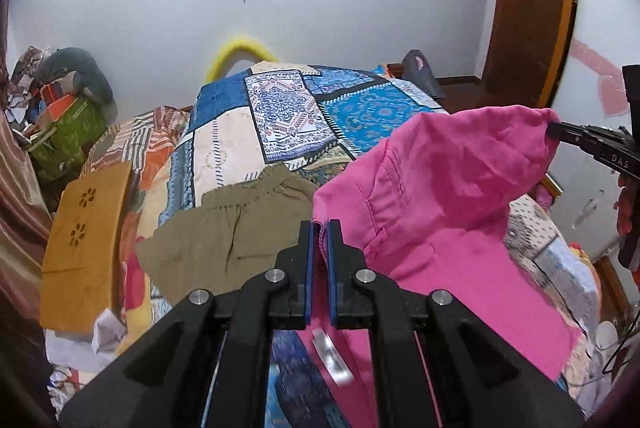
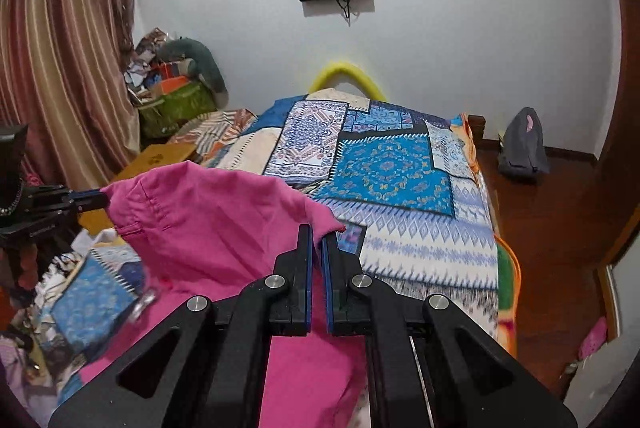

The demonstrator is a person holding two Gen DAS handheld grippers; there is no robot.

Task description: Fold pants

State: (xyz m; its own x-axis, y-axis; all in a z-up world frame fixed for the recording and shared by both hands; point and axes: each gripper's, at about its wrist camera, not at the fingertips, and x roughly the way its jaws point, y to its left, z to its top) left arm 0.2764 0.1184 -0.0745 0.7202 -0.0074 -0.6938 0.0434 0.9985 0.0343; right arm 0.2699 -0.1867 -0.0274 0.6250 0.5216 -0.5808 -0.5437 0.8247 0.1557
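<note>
Pink pants (image 1: 440,188): 2 corners pinched, left gripper (image 1: 319,228), right gripper (image 2: 317,234); keep edge taut, lower level onto patchwork bedspread (image 2: 400,164).

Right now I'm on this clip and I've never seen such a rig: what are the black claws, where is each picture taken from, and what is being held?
The black claws are handheld two-finger grippers, one in each of a person's hands, each carrying a fisheye camera that looks along its fingers. One picture comes from the left gripper, the other from the right gripper. Both are shut on the top edge of the pink pants, holding them lifted and stretched between them above a bed with a patchwork bedspread. Each gripper also appears at the side edge of the other's picture. Olive-green shorts lie on the bed.
</note>
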